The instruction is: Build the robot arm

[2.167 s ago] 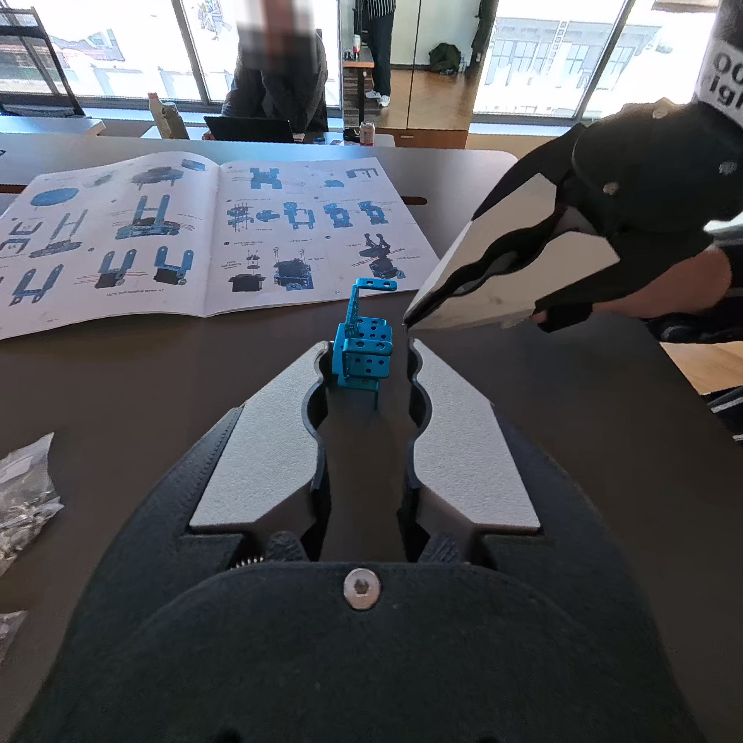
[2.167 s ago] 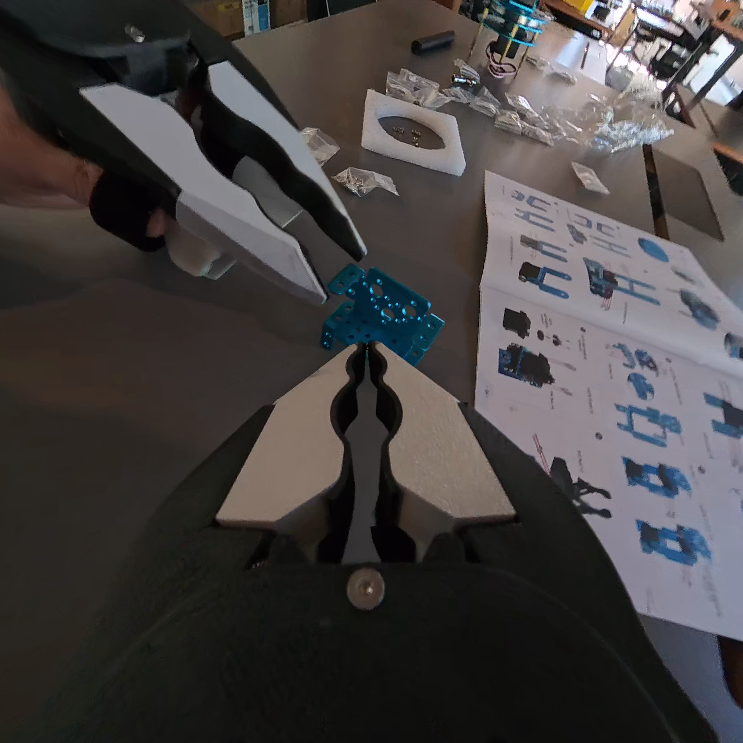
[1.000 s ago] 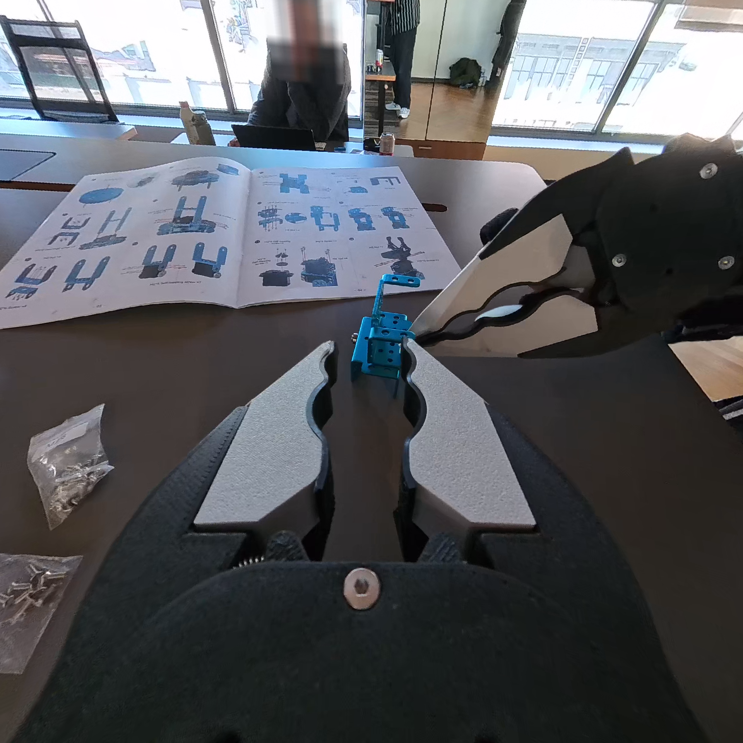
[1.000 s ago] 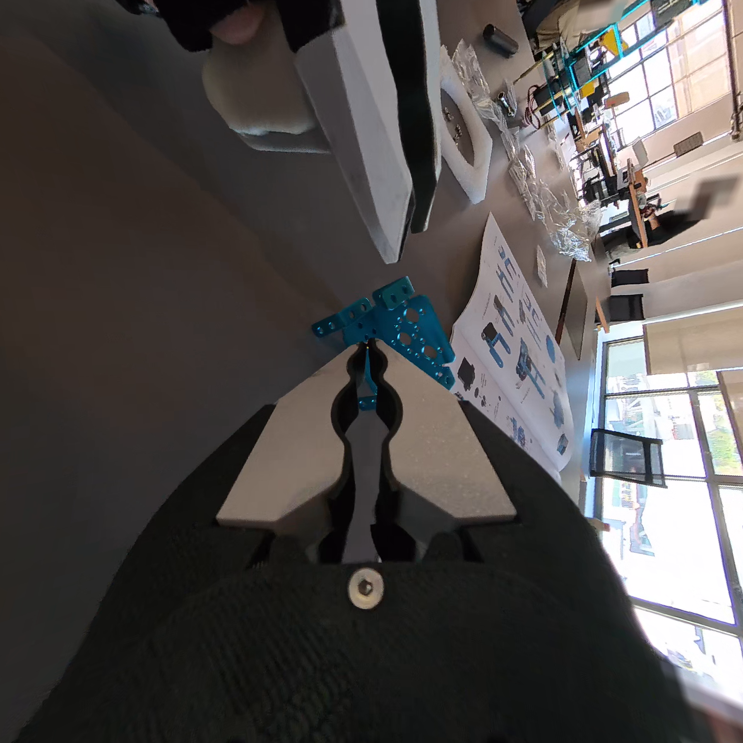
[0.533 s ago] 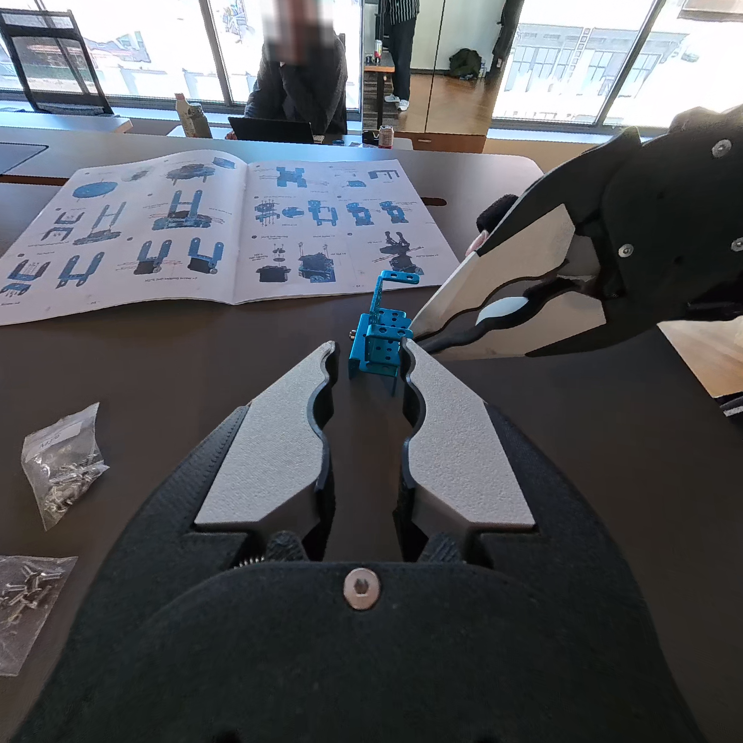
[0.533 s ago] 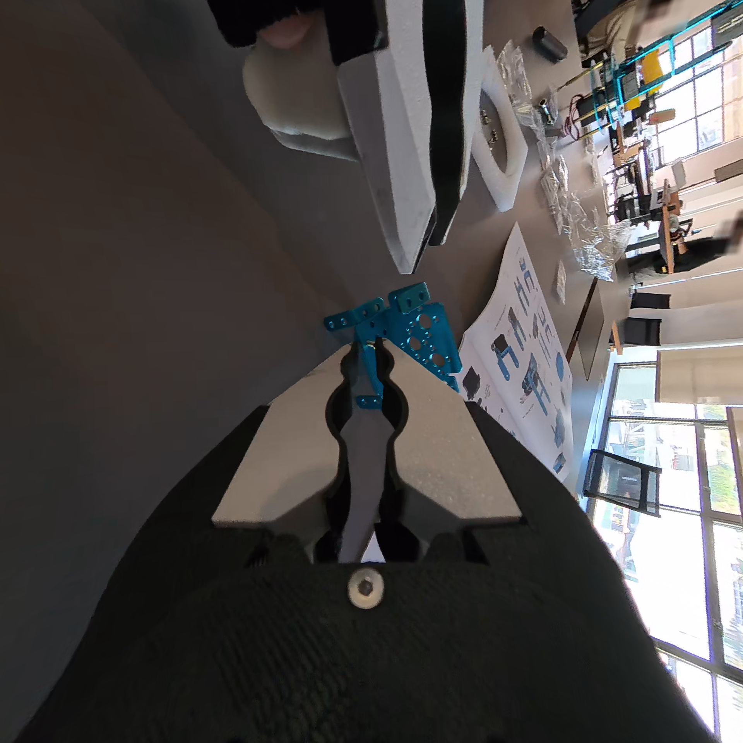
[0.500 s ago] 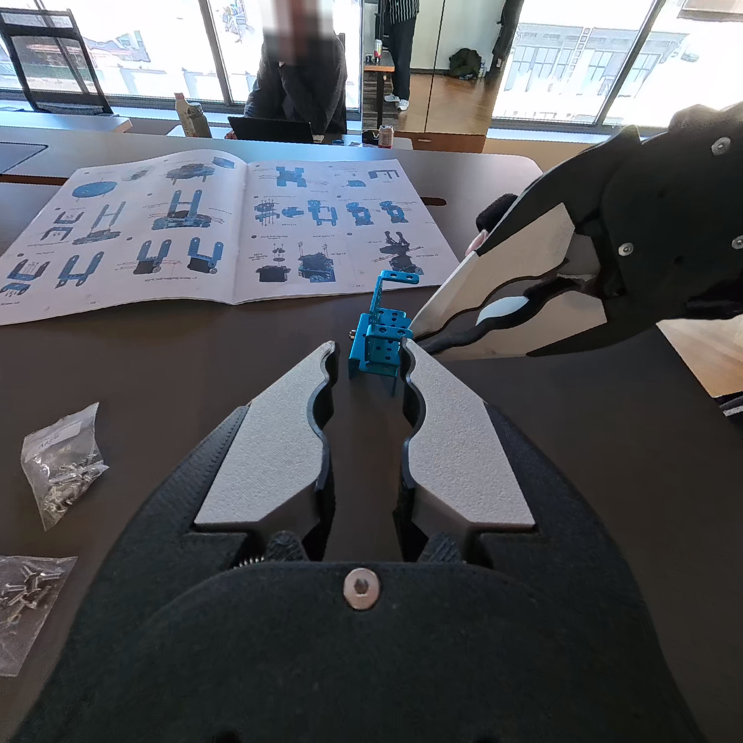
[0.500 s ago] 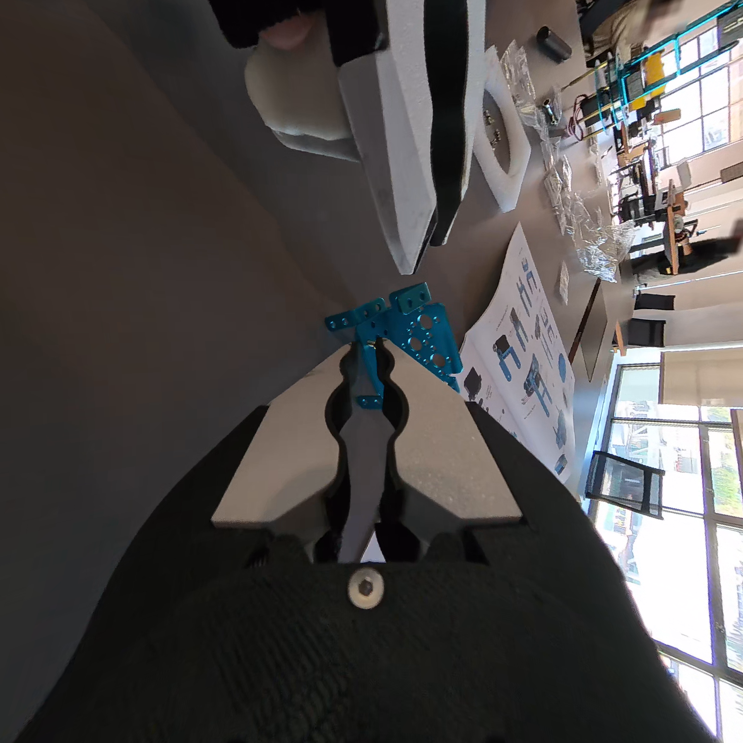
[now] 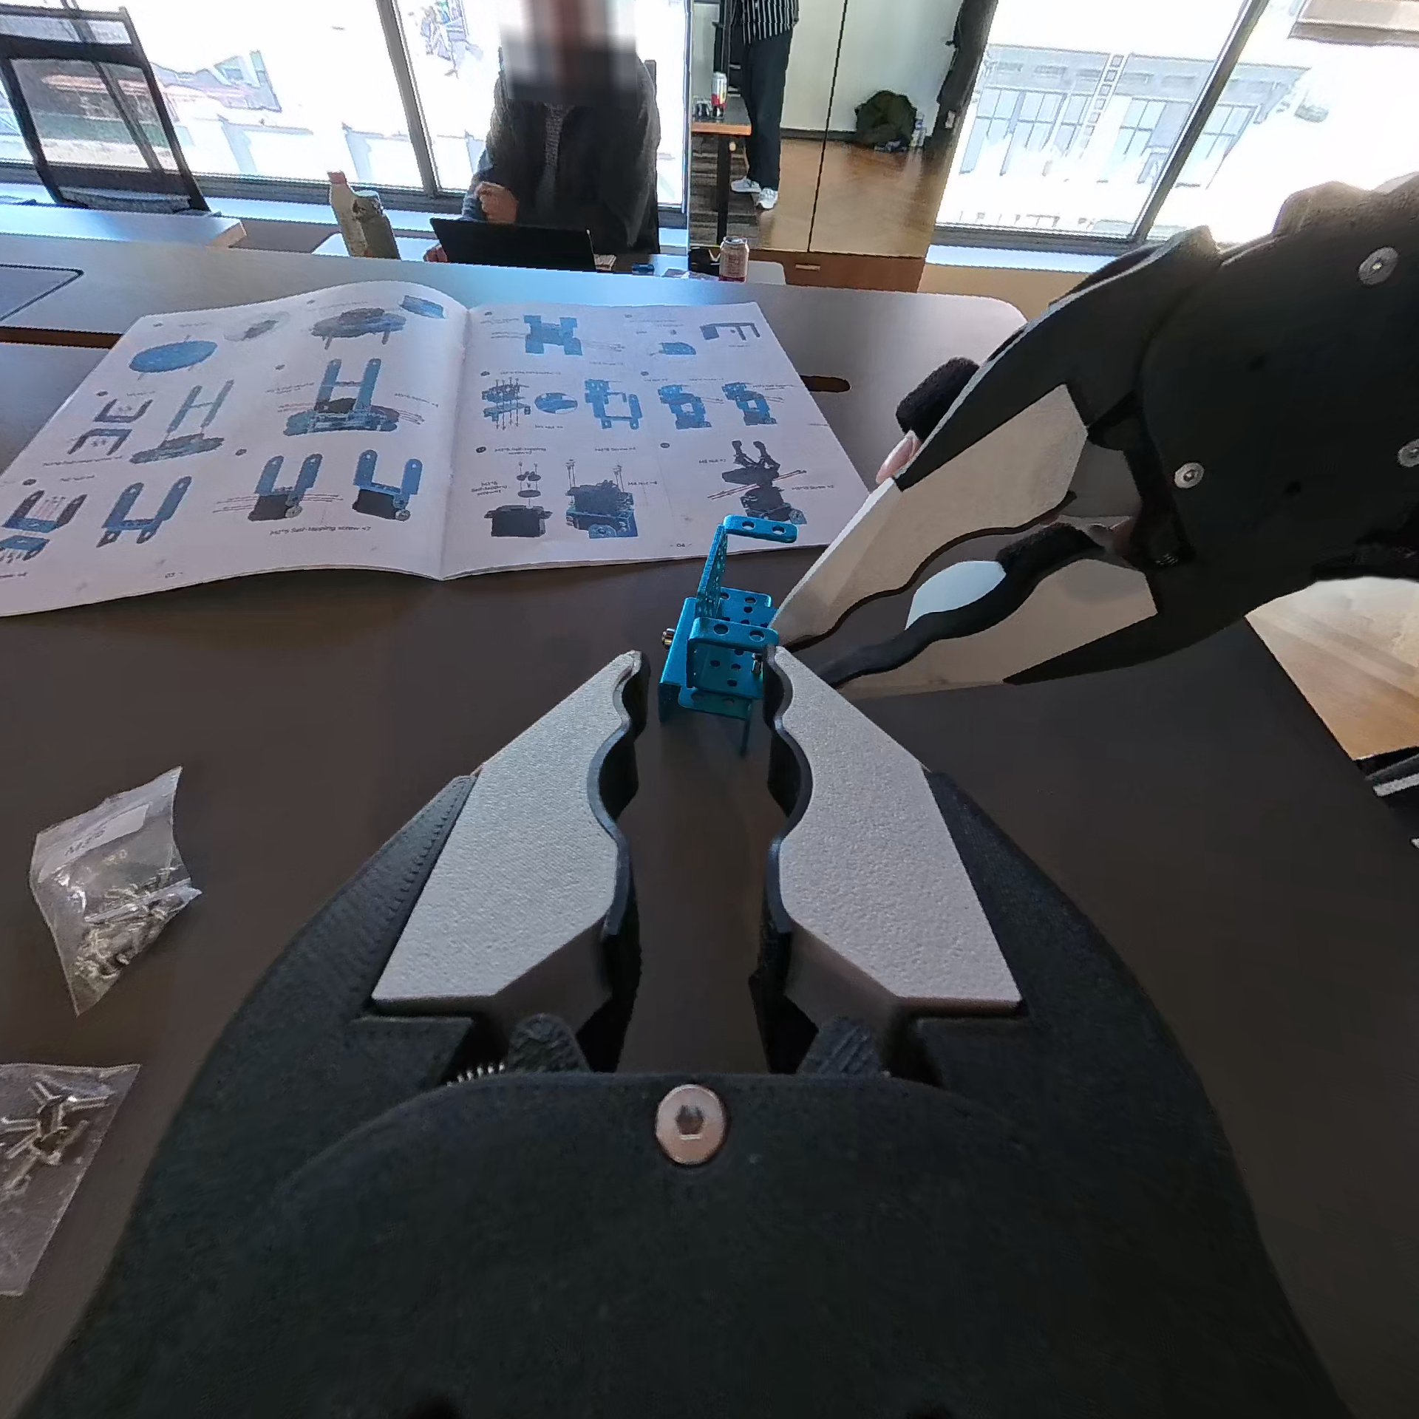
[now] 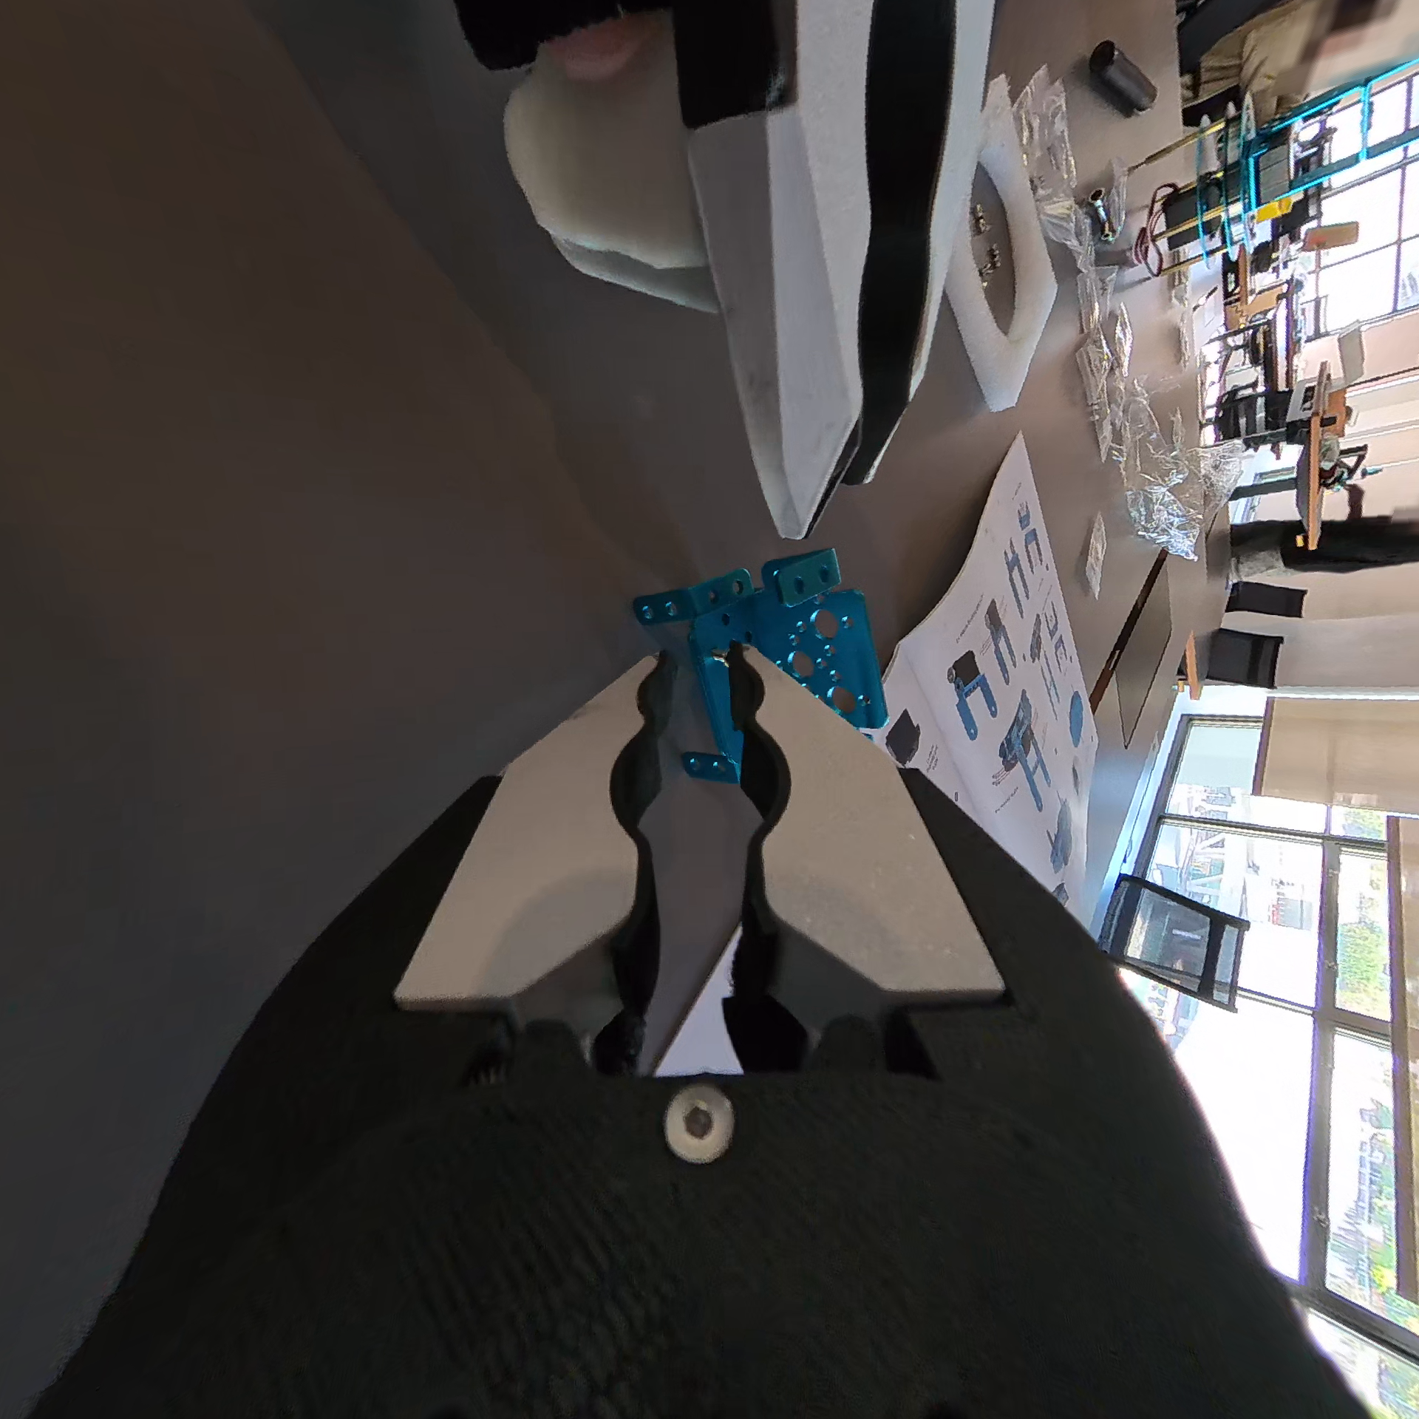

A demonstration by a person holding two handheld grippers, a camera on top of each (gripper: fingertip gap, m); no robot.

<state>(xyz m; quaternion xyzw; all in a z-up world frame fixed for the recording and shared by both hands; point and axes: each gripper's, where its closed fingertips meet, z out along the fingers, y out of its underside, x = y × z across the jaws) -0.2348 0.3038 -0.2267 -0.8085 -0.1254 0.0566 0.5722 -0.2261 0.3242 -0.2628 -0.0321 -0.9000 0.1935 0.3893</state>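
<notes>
The left gripper (image 9: 702, 668) is held low over the dark matte tabletop (image 9: 1075, 883) with its two grey-faced fingers spread apart; the blue perforated metal bracket assembly (image 9: 718, 660) stands on the tabletop between and just ahead of the fingertips, its right side at or against the right fingertip and a narrow gap showing on its left side. The right gripper (image 10: 702, 656) comes in from the right, rolled onto its side, with its fingers parted a little; a narrow blue flange of the bracket assembly (image 10: 756, 660) lies in the gap between them, against the right-hand finger, and whether the left-hand finger touches it cannot be told. In the left wrist view the tips of the right gripper (image 9: 798, 649) meet the bracket assembly at its upper right corner. An upright arm of the bracket assembly rises behind its box-shaped base and ends in a short horizontal tab. Beyond it lies an open white instruction booklet with blue part drawings (image 9: 430, 430). Two clear plastic bags of small metal screws (image 9: 107, 883) lie on the tabletop to the left of the left gripper. In the right wrist view a white foam block with a round cut-out (image 10: 1006, 299) lies beyond the left gripper (image 10: 818, 491).
</notes>
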